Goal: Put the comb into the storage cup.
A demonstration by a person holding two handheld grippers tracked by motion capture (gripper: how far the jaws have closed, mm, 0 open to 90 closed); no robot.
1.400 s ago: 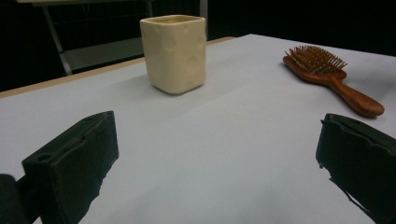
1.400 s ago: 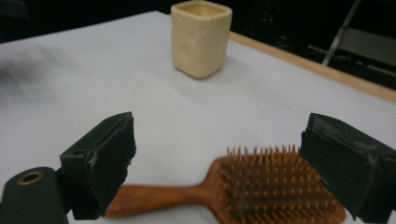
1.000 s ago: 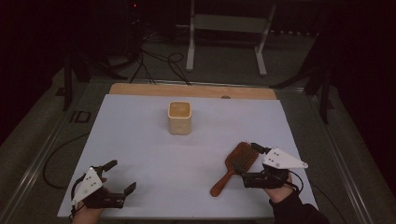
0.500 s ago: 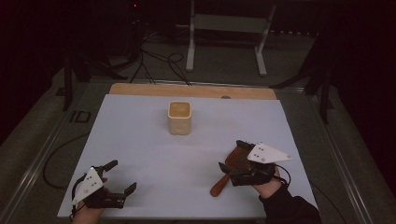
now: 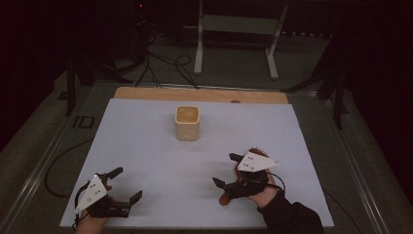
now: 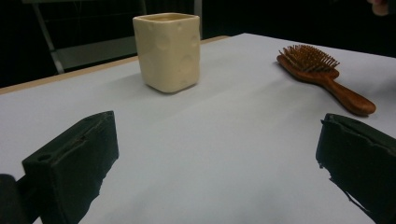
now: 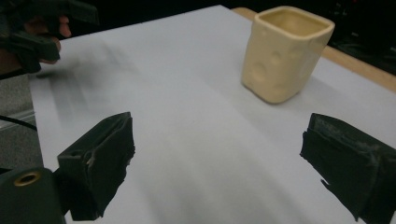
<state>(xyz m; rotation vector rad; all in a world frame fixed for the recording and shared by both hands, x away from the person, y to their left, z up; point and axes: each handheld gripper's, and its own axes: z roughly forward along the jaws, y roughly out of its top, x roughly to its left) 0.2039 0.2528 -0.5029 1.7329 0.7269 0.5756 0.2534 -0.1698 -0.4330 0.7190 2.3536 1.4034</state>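
A cream square cup (image 5: 187,123) with dimpled sides stands upright at the middle rear of the white sheet (image 5: 146,146). A brown wooden hairbrush (image 5: 255,149) lies bristles up at the front right, mostly hidden under my right gripper (image 5: 227,170), which hovers over its handle with jaws open and empty. In the right gripper view the cup (image 7: 287,53) is ahead to the right of the open right gripper (image 7: 217,168). My left gripper (image 5: 126,184) rests open at the front left. Beyond the open left gripper (image 6: 215,163) I see the cup (image 6: 168,51) and the hairbrush (image 6: 322,77).
A wooden strip (image 5: 195,93) runs along the sheet's far edge. Beyond the table, a metal stand (image 5: 234,29) and cables (image 5: 160,58) sit on the dark floor. The other hand and its gripper (image 7: 32,28) show at the top left of the right gripper view.
My right gripper has moved left, from beside the hairbrush to over its handle, still open. The left gripper, the cup and the brush have stayed put.
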